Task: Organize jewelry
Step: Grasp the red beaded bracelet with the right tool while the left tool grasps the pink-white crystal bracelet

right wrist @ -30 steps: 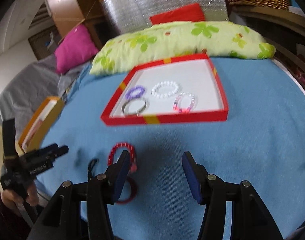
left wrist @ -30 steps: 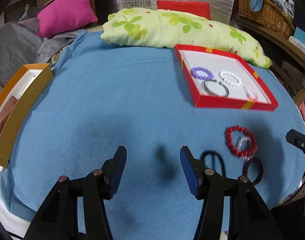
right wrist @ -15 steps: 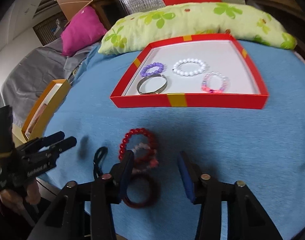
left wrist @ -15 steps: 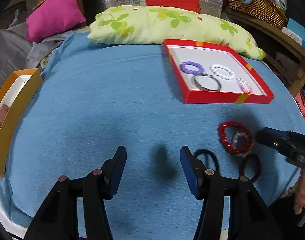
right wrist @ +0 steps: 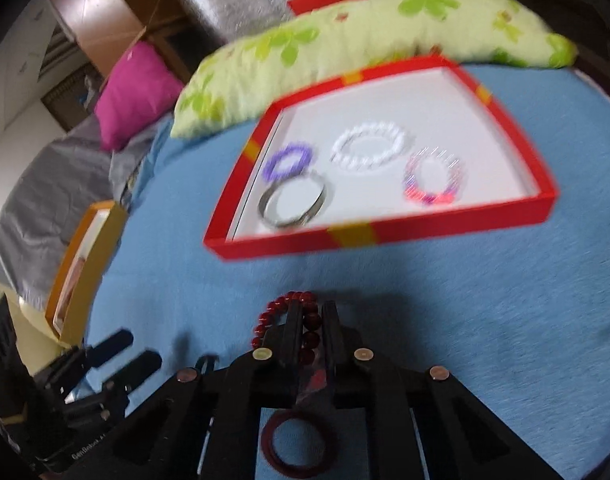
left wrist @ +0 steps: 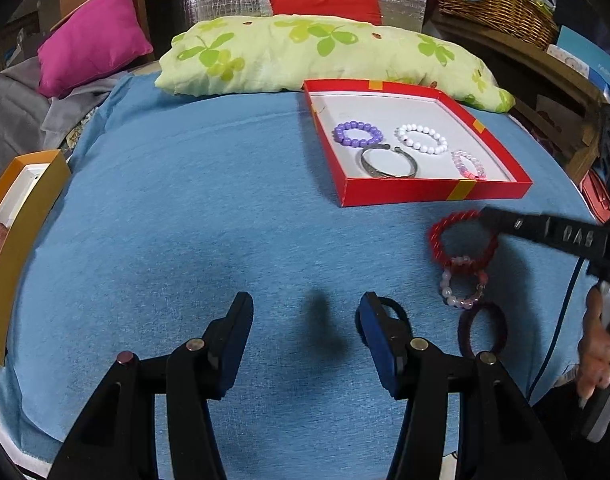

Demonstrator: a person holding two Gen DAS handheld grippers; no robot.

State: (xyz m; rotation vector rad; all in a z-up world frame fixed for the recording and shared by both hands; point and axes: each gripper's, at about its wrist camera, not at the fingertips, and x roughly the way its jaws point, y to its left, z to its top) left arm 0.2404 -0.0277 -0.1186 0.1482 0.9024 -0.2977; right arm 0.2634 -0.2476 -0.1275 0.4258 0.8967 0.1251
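Left wrist view: the left gripper was held wide and empty over the blue cloth, while in the right wrist view the right gripper was clamped on the red bead bracelet, short of the red tray, where a thin hold on round beads might be lost.

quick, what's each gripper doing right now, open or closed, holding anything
Left hand-held gripper: open, empty, above the blue cloth.
Right hand-held gripper: closed on the red bead bracelet.
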